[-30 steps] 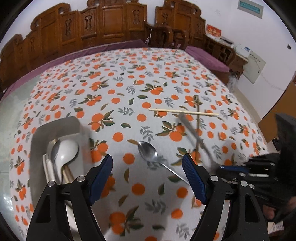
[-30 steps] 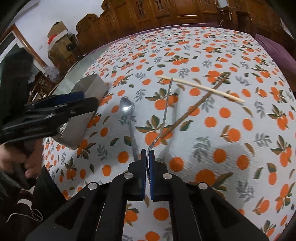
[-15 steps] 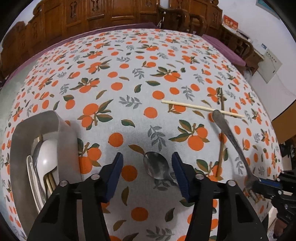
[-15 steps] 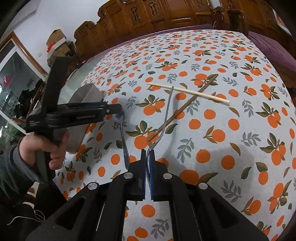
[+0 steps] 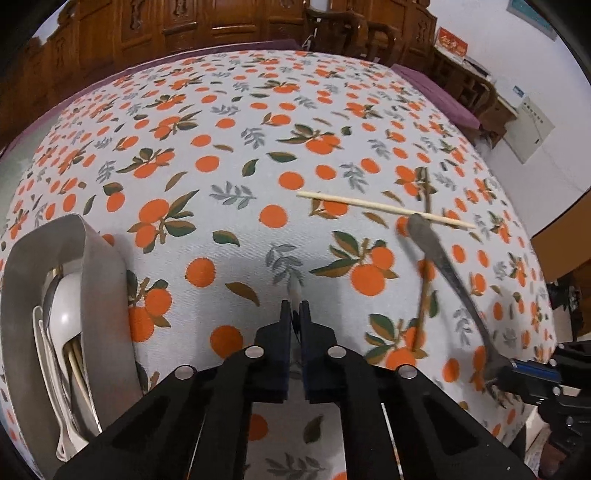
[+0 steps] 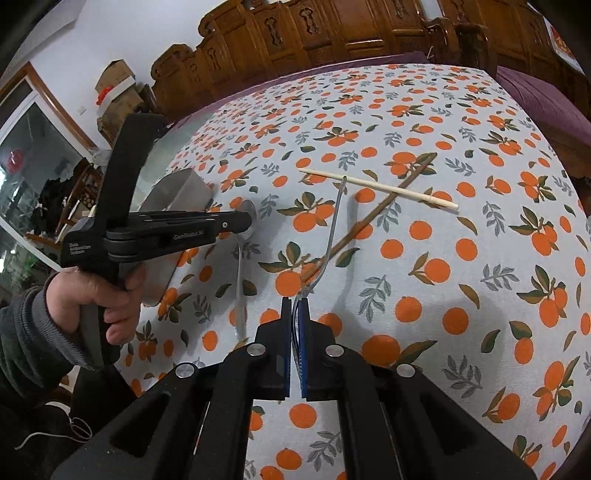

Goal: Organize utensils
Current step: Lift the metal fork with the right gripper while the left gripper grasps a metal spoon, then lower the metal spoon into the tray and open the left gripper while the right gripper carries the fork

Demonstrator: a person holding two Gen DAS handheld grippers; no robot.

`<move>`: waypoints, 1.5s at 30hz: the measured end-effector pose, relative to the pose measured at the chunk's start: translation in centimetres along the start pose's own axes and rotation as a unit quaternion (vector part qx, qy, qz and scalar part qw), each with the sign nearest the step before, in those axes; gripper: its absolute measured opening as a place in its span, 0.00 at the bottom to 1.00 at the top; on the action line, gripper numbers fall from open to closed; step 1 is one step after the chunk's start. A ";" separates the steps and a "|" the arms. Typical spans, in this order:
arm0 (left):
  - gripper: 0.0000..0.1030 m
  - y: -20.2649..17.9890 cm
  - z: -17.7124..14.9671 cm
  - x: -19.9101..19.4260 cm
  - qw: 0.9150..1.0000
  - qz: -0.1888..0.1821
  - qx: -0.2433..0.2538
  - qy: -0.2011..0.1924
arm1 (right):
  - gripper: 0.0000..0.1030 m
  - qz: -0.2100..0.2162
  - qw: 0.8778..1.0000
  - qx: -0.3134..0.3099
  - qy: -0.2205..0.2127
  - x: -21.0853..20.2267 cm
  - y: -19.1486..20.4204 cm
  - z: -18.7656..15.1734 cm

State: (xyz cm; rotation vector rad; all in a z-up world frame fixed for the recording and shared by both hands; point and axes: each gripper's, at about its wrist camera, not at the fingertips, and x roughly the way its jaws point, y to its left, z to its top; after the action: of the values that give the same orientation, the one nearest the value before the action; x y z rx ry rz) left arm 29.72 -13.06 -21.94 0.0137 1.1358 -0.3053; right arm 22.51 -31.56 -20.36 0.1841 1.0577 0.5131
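The left gripper (image 5: 294,314) is clamped on the bowl of a metal spoon (image 6: 241,288), a sliver of bright metal showing between its blue pads at 12 o'clock in the left wrist view. From the right wrist camera the same tool reaches in from 9 o'clock, its tips over the spoon's bowl while the handle trails toward 6 o'clock across the tablecloth (image 6: 461,277), white with printed oranges and leaves. Pale lettering runs along the left gripper's side, too small to read with confidence; a hand (image 6: 96,295) in a grey sleeve grips its handle.

The right gripper (image 6: 294,314) is pressed together on the tine end of a metal fork (image 6: 332,225), whose handle arcs up toward 12 o'clock, clear of the cloth. In the left wrist view the fork stretches from 4 o'clock toward 2 o'clock, slightly blurred.

Beyond the fork, a pale chopstick (image 6: 380,188) lies across a dark brown chopstick (image 6: 373,216), the two forming an X at about 1 o'clock in the right wrist view.

A grey metal holder (image 5: 103,295) lies on its side at 8 o'clock in the left wrist view, with a white ceramic spoon (image 5: 64,314) and other cutlery inside. Carved wooden chairs (image 5: 221,18) line the table's far edge, and a red sign (image 5: 452,42) with gold characters, not legible, stands at 1 o'clock.
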 end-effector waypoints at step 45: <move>0.01 13.8 -2.4 -11.5 0.996 0.062 -0.002 -0.061 | 0.05 0.009 0.995 -0.092 -0.021 1.2 15.0 3.7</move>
State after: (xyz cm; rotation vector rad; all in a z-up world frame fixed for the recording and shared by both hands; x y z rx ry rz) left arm 26.57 3.22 -14.66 0.0611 1.0102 -0.1917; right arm 21.46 -17.54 -13.76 0.0412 0.9616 0.6170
